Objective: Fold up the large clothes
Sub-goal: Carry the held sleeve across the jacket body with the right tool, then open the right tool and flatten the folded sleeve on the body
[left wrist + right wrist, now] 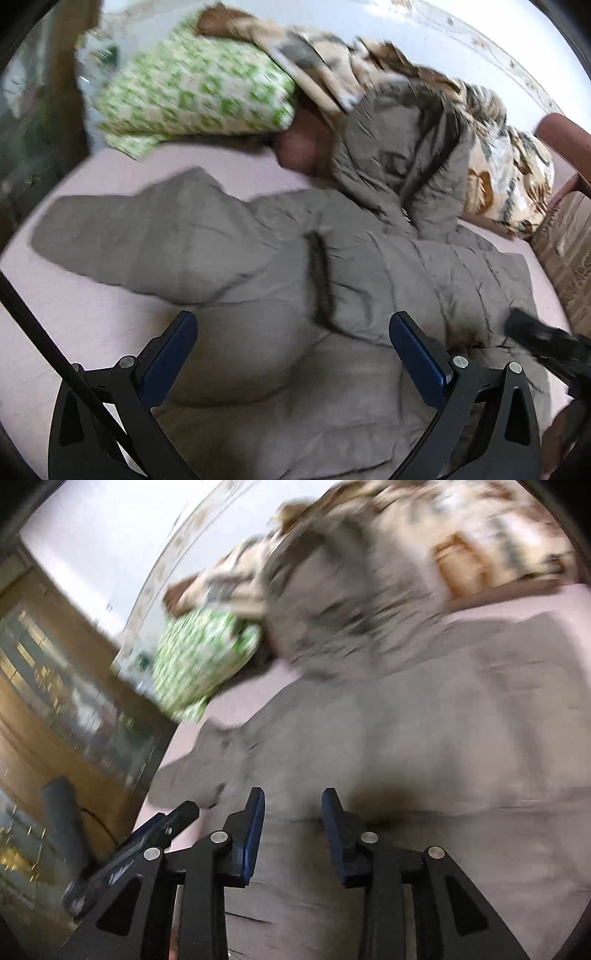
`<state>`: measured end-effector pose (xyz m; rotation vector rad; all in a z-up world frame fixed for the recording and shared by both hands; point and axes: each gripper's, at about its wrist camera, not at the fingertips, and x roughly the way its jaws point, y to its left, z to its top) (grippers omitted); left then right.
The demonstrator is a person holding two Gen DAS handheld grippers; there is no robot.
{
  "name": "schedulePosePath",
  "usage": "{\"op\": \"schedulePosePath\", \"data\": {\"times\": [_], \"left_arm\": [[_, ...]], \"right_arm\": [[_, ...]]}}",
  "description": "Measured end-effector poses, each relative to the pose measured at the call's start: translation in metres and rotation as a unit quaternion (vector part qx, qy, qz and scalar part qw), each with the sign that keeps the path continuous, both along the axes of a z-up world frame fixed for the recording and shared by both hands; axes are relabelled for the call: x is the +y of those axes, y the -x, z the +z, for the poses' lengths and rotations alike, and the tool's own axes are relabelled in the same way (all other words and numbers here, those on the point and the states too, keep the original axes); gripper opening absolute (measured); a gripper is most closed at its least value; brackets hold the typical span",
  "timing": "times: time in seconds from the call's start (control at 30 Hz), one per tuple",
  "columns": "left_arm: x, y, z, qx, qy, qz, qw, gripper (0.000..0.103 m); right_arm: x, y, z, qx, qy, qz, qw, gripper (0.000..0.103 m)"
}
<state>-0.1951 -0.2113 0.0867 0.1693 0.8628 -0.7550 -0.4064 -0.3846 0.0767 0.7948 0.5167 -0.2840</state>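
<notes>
Jacket (369, 266) is the big thing to fold, a puffy grey-brown one lying spread out on the bed (74, 314), which has a pale pink sheet.

Left hand-held gripper (293, 354) has its two blue pads far apart. Nothing is between them. It hangs just above the lower part of the jacket, where the cloth bulges up in a soft lump. Right hand-held gripper (293, 830) is open only a little way, and nothing is pinched in it either. It points down at the grey cloth close below. Both pictures are blurry, so I cannot tell if any pad touches the cloth.

Going out from the hand-held grippers, one sleeve (147, 236) lies flat and sticks out to the side on the sheet. A dark zip line (321, 280) runs down the middle of the jacket. The top part, which looks like a hood (399, 158), is bunched up against a flowery blanket (509, 184). A green and white pillow (195, 85) sits at the far end of the bed, near the wall.

I think the fold has hardly begun, because the jacket is still open and wide, and no part is grabbed. The step in hand looks like reaching for a hold. Next, each hand-held gripper needs to come down on an edge or the sleeve and close on it. Puffy cloth is thick and slippery, so a deep bite would hold better
</notes>
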Motion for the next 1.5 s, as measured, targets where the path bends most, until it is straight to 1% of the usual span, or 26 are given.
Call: {"op": "schedulePosePath", "data": {"times": [0.03, 0.07, 0.1, 0.17, 0.2, 0.23, 0.27, 0.3, 0.37, 0.4, 0.47, 0.5, 0.57, 0.77, 0.8, 0.83, 0.87, 0.93, 1.03, 1.1, 1.2, 1.27, 1.33, 1.37, 1.4, 1.5], "left_arm": [[-0.007, -0.005, -0.006, 0.027, 0.002, -0.015, 0.9995, 0.103], [-0.015, -0.012, -0.015, 0.060, 0.008, -0.027, 0.9978, 0.103], [-0.020, -0.017, -0.021, 0.078, 0.014, -0.028, 0.9965, 0.103], [-0.031, -0.023, -0.031, 0.096, 0.022, -0.028, 0.9947, 0.103], [-0.038, -0.027, -0.035, 0.105, 0.026, -0.029, 0.9937, 0.099], [-0.046, -0.030, -0.039, 0.117, 0.034, -0.033, 0.9920, 0.087], [-0.054, -0.031, -0.043, 0.127, 0.039, -0.039, 0.9903, 0.078], [-0.062, -0.033, -0.047, 0.138, 0.041, -0.046, 0.9886, 0.063], [-0.080, -0.031, -0.051, 0.129, 0.026, -0.047, 0.9902, 0.055], [-0.086, -0.029, -0.051, 0.117, 0.021, -0.050, 0.9917, 0.046], [-0.094, -0.023, -0.050, 0.109, 0.020, -0.056, 0.9922, 0.040], [-0.097, -0.020, -0.048, 0.106, 0.023, -0.057, 0.9924, 0.035], [-0.099, -0.015, -0.043, 0.089, 0.020, -0.058, 0.9941, 0.034], [-0.090, -0.008, -0.034, 0.058, 0.012, -0.056, 0.9967, 0.033], [-0.089, -0.008, -0.034, 0.052, 0.007, -0.055, 0.9971, 0.033], [-0.088, -0.009, -0.035, 0.048, 0.003, -0.052, 0.9975, 0.033], [-0.087, -0.010, -0.037, 0.048, -0.001, -0.050, 0.9976, 0.033], [-0.088, -0.012, -0.044, 0.051, -0.022, -0.042, 0.9976, 0.033], [-0.091, -0.011, -0.048, 0.038, -0.049, -0.034, 0.9975, 0.033], [-0.089, -0.011, -0.042, 0.034, -0.046, -0.033, 0.9978, 0.033], [-0.075, -0.012, -0.022, 0.025, -0.023, -0.019, 0.9992, 0.033], [-0.066, -0.012, -0.006, -0.007, -0.011, -0.003, 0.9999, 0.034], [-0.060, -0.013, 0.006, -0.032, 0.003, 0.008, 0.9995, 0.040], [-0.059, -0.013, 0.009, -0.035, 0.013, 0.008, 0.9993, 0.041], [-0.060, -0.013, 0.009, -0.037, 0.021, 0.000, 0.9991, 0.042], [-0.076, -0.011, -0.007, -0.035, 0.001, -0.029, 0.9990, 0.043]], "right_arm": [[-0.009, 0.018, 0.000, -0.005, 0.006, -0.025, 1.000, 0.044], [-0.020, 0.038, -0.005, -0.004, 0.007, -0.054, 0.999, 0.047], [-0.029, 0.052, -0.011, -0.004, 0.002, -0.075, 0.997, 0.047], [-0.061, 0.078, -0.031, -0.006, -0.047, -0.120, 0.992, 0.047], [-0.072, 0.085, -0.036, -0.008, -0.070, -0.134, 0.989, 0.047], [-0.086, 0.098, -0.042, -0.020, -0.102, -0.157, 0.982, 0.047], [-0.094, 0.106, -0.044, -0.029, -0.115, -0.172, 0.978, 0.047], [-0.098, 0.114, -0.045, -0.029, -0.114, -0.184, 0.976, 0.047], [-0.105, 0.123, -0.048, -0.015, -0.117, -0.206, 0.971, 0.047], [-0.109, 0.126, -0.050, -0.017, -0.125, -0.208, 0.970, 0.047], [-0.115, 0.129, -0.062, -0.007, -0.157, -0.215, 0.964, 0.047], [-0.116, 0.130, -0.068, -0.005, -0.172, -0.221, 0.960, 0.047], [-0.121, 0.132, -0.079, -0.018, -0.205, -0.236, 0.950, 0.047], [-0.142, 0.128, -0.093, -0.055, -0.223, -0.250, 0.941, 0.047], [-0.143, 0.130, -0.094, -0.052, -0.220, -0.254, 0.941, 0.044], [-0.141, 0.129, -0.090, -0.032, -0.202, -0.267, 0.942, 0.034], [-0.140, 0.129, -0.085, -0.014, -0.185, -0.270, 0.945, 0.032], [-0.141, 0.120, -0.076, 0.047, -0.139, -0.260, 0.955, 0.032], [-0.139, 0.105, -0.077, 0.114, -0.106, -0.221, 0.963, 0.034], [-0.135, 0.109, -0.068, 0.114, -0.098, -0.227, 0.962, 0.037], [-0.124, 0.120, -0.040, 0.100, -0.067, -0.239, 0.964, 0.037], [-0.114, 0.125, -0.013, 0.085, -0.006, -0.252, 0.964, 0.037], [-0.106, 0.123, 0.001, 0.071, 0.044, -0.249, 0.965, 0.037], [-0.105, 0.117, 0.004, 0.067, 0.070, -0.244, 0.965, 0.037], [-0.104, 0.113, 0.003, 0.070, 0.078, -0.242, 0.965, 0.037], [-0.116, 0.091, -0.020, 0.104, 0.088, -0.227, 0.964, 0.037]]}}
